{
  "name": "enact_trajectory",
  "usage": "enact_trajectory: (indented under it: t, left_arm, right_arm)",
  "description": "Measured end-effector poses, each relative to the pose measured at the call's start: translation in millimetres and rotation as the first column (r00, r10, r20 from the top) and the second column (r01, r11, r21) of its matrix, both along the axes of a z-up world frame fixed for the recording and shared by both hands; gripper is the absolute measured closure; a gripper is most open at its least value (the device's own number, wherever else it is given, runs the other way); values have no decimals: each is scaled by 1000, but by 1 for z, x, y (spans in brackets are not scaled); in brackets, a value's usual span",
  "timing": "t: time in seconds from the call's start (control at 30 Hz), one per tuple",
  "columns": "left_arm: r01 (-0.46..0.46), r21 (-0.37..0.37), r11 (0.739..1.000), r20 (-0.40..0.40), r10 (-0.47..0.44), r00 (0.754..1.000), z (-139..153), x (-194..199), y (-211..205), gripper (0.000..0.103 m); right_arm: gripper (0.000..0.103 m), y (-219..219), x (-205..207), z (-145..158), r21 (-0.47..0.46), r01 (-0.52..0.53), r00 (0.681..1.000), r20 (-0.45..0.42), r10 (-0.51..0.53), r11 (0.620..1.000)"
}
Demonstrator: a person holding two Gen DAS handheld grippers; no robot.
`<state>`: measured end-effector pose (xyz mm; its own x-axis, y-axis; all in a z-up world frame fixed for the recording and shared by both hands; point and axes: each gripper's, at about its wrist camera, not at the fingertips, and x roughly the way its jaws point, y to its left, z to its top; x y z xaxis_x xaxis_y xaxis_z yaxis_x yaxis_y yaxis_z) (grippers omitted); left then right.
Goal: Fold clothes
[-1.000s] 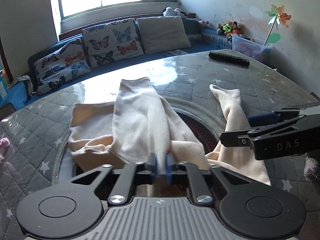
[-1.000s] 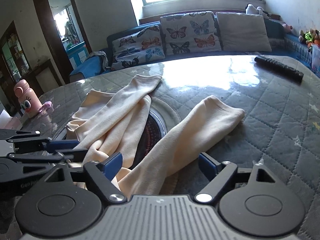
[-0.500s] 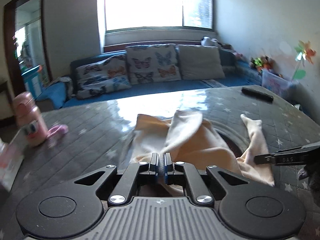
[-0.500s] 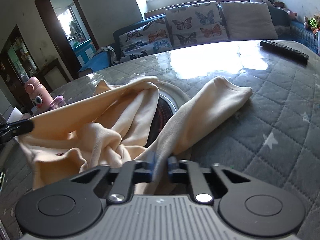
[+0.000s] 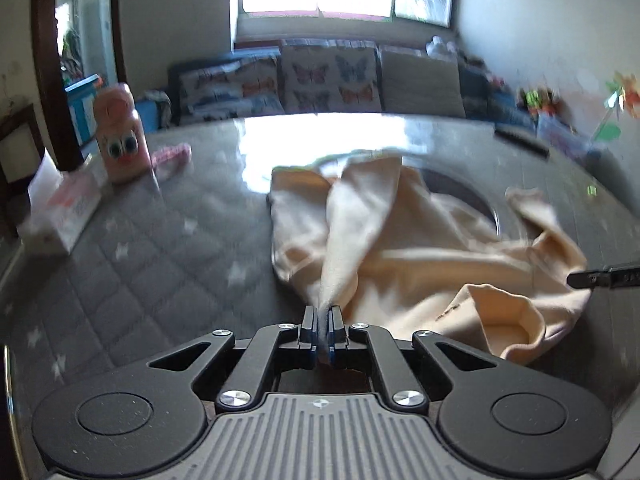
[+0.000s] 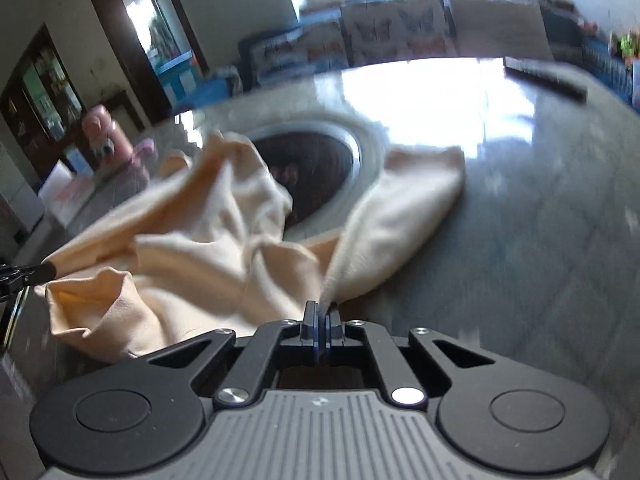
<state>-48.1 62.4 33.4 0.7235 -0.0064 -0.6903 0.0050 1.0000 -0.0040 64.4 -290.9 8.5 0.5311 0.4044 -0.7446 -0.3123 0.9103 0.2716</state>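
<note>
- Cream garment [image 5: 404, 240]: crumpled, lies across the middle of the desk [image 5: 152, 248], partly over a dark round inset [image 6: 308, 172] in the desk's surface. One part lifts toward each gripper; the rest sags in folds.
- Left gripper [image 5: 320, 320]: jaws pressed together on a narrow gathered strip of the cream garment, at the desk's near edge.
- Right gripper [image 6: 321, 318]: jaws likewise closed on a pinch of the cream garment, near the desk's near edge.
- Left wrist view only: the tip of the right gripper enters from the right edge of frame, at the garment's right fold. A pink bottle with cartoon eyes [image 5: 120, 136] stands upright by the desk's far left edge, a small pink item [image 5: 172, 156] just beside it and a pale box [image 5: 64, 208] nearer the left edge. A pinwheel [image 5: 620, 100] shows against the right wall.
- Right wrist view only: the tip of the left gripper enters from the left edge of frame, touching the garment's left fold. The dark round inset with its pale rim is seen far more fully here. One broad limb of the garment [image 6: 404, 216] lies flat toward the desk's far side.
- Both views: a dark remote control [image 6: 544, 76] near the desk's far right edge; a sofa with butterfly cushions [image 5: 332, 80] beyond the desk. Both frames are motion-blurred.
</note>
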Motion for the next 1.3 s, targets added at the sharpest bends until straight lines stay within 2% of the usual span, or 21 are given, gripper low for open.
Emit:
enact_trajectory:
  t: [0.07, 0.17, 0.23, 0.3, 0.57, 0.67, 0.77, 0.83, 0.93, 1.07, 1.2, 1.23, 1.3]
  left_arm:
    - [3, 13, 1000, -16, -3, 1000, -2, -4, 1, 96]
    - [11, 18, 1000, 0, -11, 1000, 3, -6, 1, 93]
    - [22, 28, 999, 31, -23, 999, 9, -3, -1, 88]
    - [31, 34, 999, 59, -33, 998, 14, 3, -6, 74]
    - [57, 47, 997, 103, -62, 993, 14, 63, -24, 56]
    - [52, 58, 997, 99, -58, 993, 10, 88, -28, 53]
    - [48, 46, 998, 84, -52, 995, 5, 113, -30, 53]
    - [62, 38, 997, 76, -65, 995, 3, 126, -35, 52]
    - [116, 69, 991, 77, -121, 990, -4, 139, -50, 52]
    - [175, 112, 978, 57, -182, 982, -18, 154, -70, 53]
    - [189, 201, 961, 49, -203, 978, -31, 164, -86, 53]
    - [181, 213, 960, 44, -195, 980, -34, 166, -85, 57]
    - [163, 231, 959, 37, -176, 984, -38, 170, -83, 82]
  right_arm:
    - [92, -5, -8, 0, -17, 5, 1000, -8, -5, 1000]
    - [82, -10, -11, 11, -47, 30, 999, 34, -28, 998]
    - [80, -10, -7, 19, -65, 45, 997, 72, -40, 997]
    - [79, -9, 4, 22, -90, 58, 992, 116, -48, 994]
    - [66, 7, 66, 7, -169, 68, 987, 158, -41, 983]
    - [64, 13, 84, -2, -195, 67, 987, 154, -37, 979]
    - [65, 16, 93, -10, -227, 73, 985, 167, -35, 971]
    - [70, 18, 92, -12, -250, 77, 983, 183, -31, 965]
    - [94, 15, 89, -13, -277, 94, 979, 202, -38, 956]
    - [100, -2, 83, -9, -263, 145, 973, 215, -89, 954]
    - [100, -24, 68, 0, -227, 223, 957, 236, -169, 948]
    - [100, -29, 63, 3, -214, 240, 953, 240, -188, 947]
    - [100, -41, 49, 7, -183, 276, 942, 245, -228, 944]
